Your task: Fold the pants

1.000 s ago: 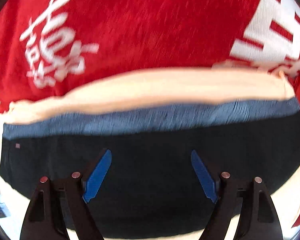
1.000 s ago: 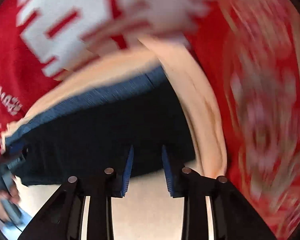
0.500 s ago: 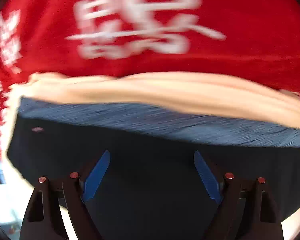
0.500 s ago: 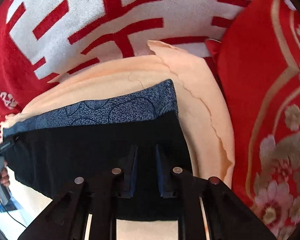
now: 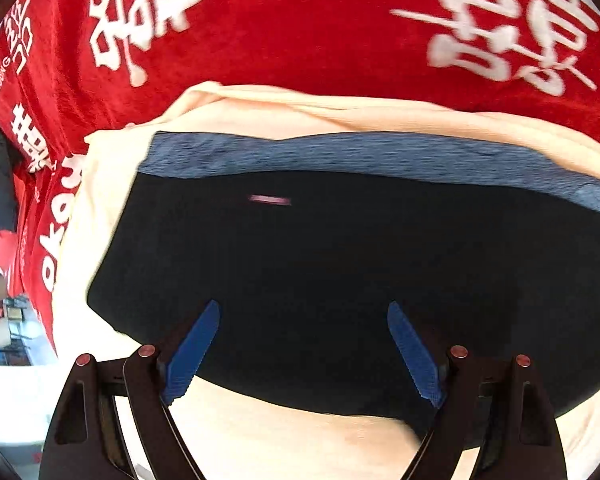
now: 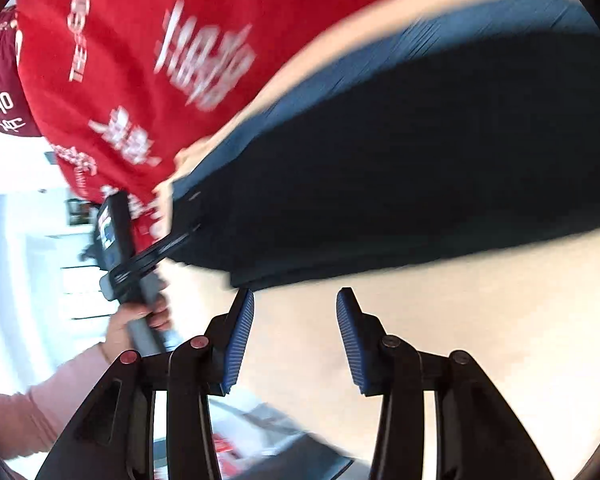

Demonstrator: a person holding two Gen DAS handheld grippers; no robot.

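The black pants (image 5: 340,260) lie folded flat on a cream cloth (image 5: 300,432), with a blue patterned band (image 5: 340,152) along their far edge. My left gripper (image 5: 303,305) hovers open over the pants' near left part, nothing between its blue pads. In the right wrist view the pants (image 6: 400,180) stretch across the upper right. My right gripper (image 6: 295,291) is over the bare cream cloth (image 6: 480,340) just short of the pants' near edge; its jaws are opening and hold nothing. The left gripper (image 6: 184,232) reaches the pants' left end there.
A red blanket with white lettering (image 5: 300,40) covers the surface beyond and left of the cream cloth. A hand (image 6: 136,320) in a pink sleeve (image 6: 40,408) holds the left gripper's handle. A bright room shows past the left edge.
My left gripper slid left along the pants to their left end. My right gripper came off the black fabric, swung left and back over the cream cloth, and its jaws widened.
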